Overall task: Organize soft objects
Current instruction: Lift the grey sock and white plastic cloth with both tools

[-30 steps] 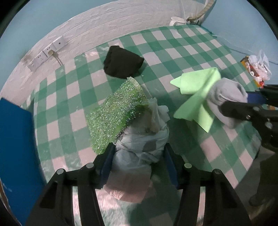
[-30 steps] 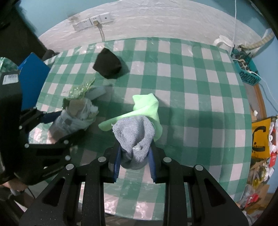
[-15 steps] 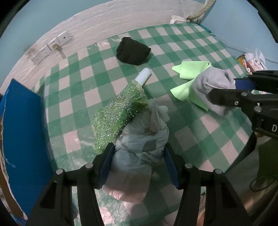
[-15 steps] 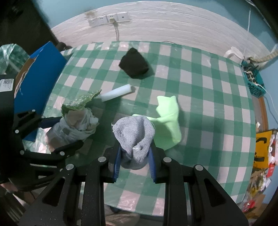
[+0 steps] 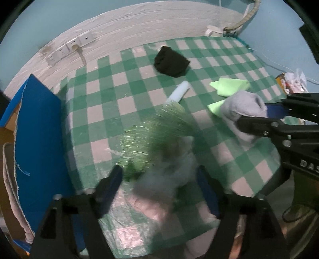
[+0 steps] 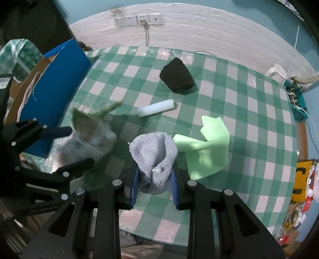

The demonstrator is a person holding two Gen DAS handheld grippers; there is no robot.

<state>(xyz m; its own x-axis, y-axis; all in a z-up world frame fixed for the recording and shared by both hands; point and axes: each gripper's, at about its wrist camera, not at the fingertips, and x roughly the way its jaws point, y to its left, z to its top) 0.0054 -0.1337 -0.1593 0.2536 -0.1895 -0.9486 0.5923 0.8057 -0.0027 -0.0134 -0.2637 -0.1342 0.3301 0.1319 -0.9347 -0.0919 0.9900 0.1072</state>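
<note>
My left gripper (image 5: 159, 183) holds a blurred bundle of white cloth (image 5: 169, 169) with a glittery green cloth (image 5: 151, 135) draped on it, above the table's near left edge. The jaws look wider than before. The bundle also shows in the right wrist view (image 6: 87, 139). My right gripper (image 6: 153, 183) is shut on a grey sock (image 6: 155, 157), also seen from the left wrist (image 5: 243, 111). A light green cloth (image 6: 207, 147), a white foam roll (image 6: 155, 108) and a black cloth (image 6: 177, 75) lie on the checked table (image 6: 239, 99).
A blue-sided cardboard box (image 5: 37, 135) stands at the table's left edge, also in the right wrist view (image 6: 53, 83). Wall sockets (image 6: 137, 19) with a cable sit behind the table. Cluttered bags (image 6: 303, 179) hang to the right.
Both grippers have pulled back toward the near left of the table with their cloths. The left jaws have widened and the bundle is now blurred. The blue box has come closer.
</note>
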